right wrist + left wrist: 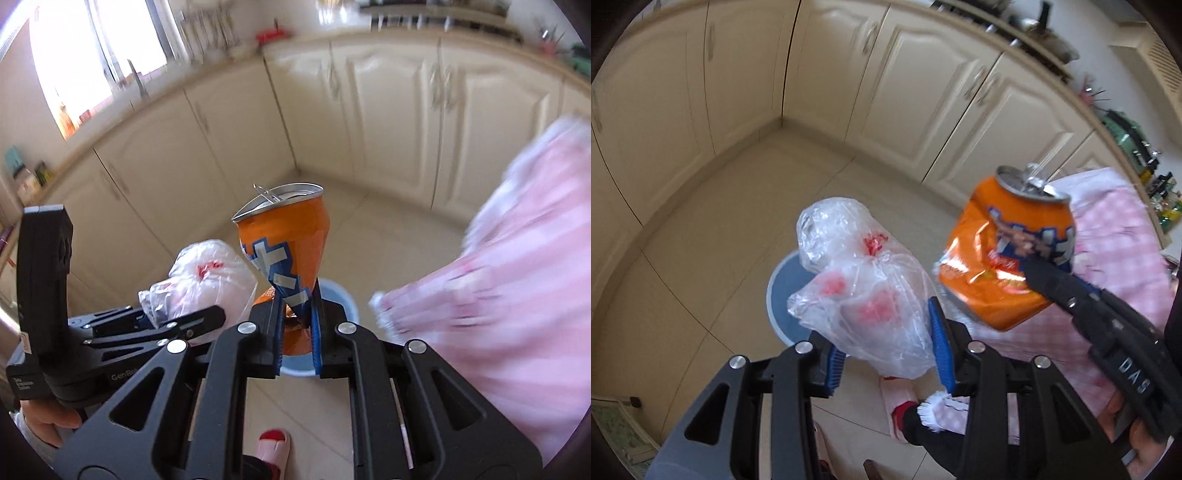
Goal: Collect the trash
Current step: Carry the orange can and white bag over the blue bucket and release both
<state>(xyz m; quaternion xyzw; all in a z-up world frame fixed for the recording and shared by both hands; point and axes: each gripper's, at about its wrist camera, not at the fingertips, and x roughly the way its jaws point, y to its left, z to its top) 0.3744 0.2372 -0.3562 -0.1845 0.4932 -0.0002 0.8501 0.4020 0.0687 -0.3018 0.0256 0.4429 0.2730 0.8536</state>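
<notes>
Trash is in both hands here: a crumpled clear plastic bag [864,291] with red print sits between the blue pads of the left gripper [886,347], and a dented orange soda can [284,254] is pinched at its crushed waist by the right gripper [298,332]. Left jaws stand partly apart, closed on the bag's bulk; right jaws are almost together, squeezing the can where the metal has already folded in, which likely gives a firmer hold than the round body would.

Both tools tilt downward over a round blue bin [347,306] standing on the pale tiled floor [713,240], seen just beyond the bag from the left wrist and directly under the can from the right. Carried side by side and near each other, the two pieces look lined up to be dropped into the bin together.

A pink checked cloth [1119,243] hangs close on the right, beside the can, and could be brushed on the way down. Cream cabinet doors [923,92] ring the corner behind. A slippered foot [273,443] shows near the bin's base.
</notes>
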